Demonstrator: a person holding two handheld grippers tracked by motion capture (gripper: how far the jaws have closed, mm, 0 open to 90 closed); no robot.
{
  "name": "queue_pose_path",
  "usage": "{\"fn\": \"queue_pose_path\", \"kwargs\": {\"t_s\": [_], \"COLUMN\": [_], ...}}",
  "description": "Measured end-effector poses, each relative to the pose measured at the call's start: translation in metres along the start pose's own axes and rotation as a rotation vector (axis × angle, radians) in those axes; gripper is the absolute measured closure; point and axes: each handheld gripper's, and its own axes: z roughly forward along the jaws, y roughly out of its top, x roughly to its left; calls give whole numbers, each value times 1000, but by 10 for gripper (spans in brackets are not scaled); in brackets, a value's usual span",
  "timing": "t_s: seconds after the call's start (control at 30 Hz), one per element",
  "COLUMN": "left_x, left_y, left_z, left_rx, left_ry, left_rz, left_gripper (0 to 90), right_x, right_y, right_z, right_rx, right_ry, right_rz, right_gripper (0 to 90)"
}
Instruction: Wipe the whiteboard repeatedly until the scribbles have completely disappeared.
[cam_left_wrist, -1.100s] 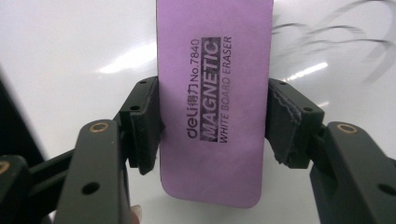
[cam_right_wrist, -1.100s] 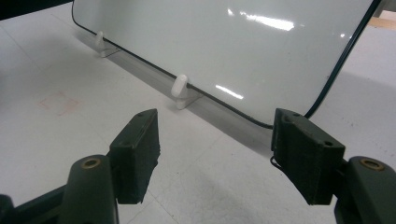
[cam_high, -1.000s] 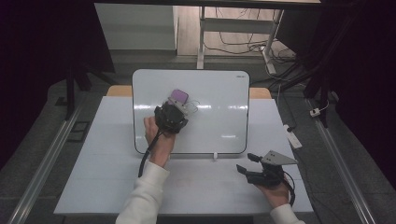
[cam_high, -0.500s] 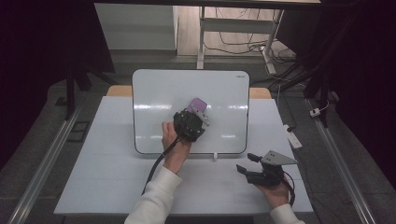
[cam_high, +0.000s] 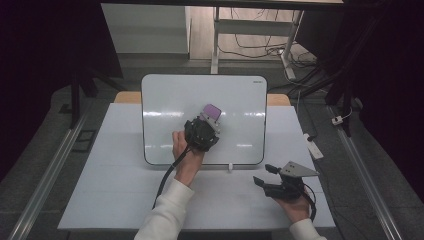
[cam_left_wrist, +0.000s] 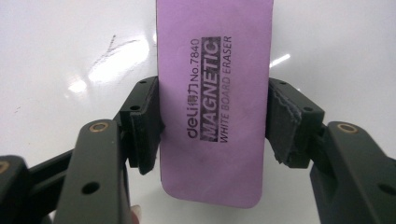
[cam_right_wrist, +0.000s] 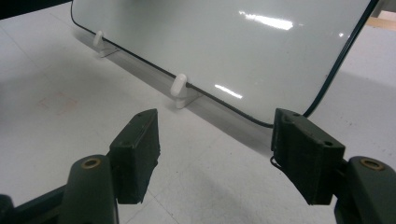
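Moved rightward across the whiteboard (cam_high: 165, 100) since a second ago: from the upper left of that board, through its middle, now just right of centre with the purple magnetic eraser (cam_high: 212, 112). Clamped across the eraser's width in the left gripper (cam_left_wrist: 212, 121), both pads pressed on its long edges, felt face apparently flat against the board. Likely mid-wipe, with the left part already covered and the right part left to do. Faint grey scuffs visible on the glossy white surface beside the eraser (cam_left_wrist: 215, 93); printed foam back, rounded corners, matte. Board thin, dark-rimmed, round-cornered, propped on small white plastic clip feet (cam_right_wrist: 178, 87). Right gripper (cam_right_wrist: 215, 156) parked on the matte white bench (cam_high: 110, 200) below the board's lower right corner, gaping wide, holding nothing.
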Motion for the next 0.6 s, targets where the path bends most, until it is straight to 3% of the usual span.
{"fn": "queue_pose_path", "kwargs": {"t_s": [0.27,0.37,0.6], "left_x": [15,14,-4], "left_y": [0,1,7], "left_z": [-1,0,3], "left_rx": [-8,-7,4], "left_ry": [30,48,82], "left_rz": [-76,-89,-29], "left_gripper": [412,412,412], "right_x": [0,0,0], "right_y": [0,0,0], "right_z": [0,1,0], "right_rx": [0,1,2], "right_ry": [-3,-8,-6], "right_rz": [0,1,-2], "right_gripper": [320,320,320]}}
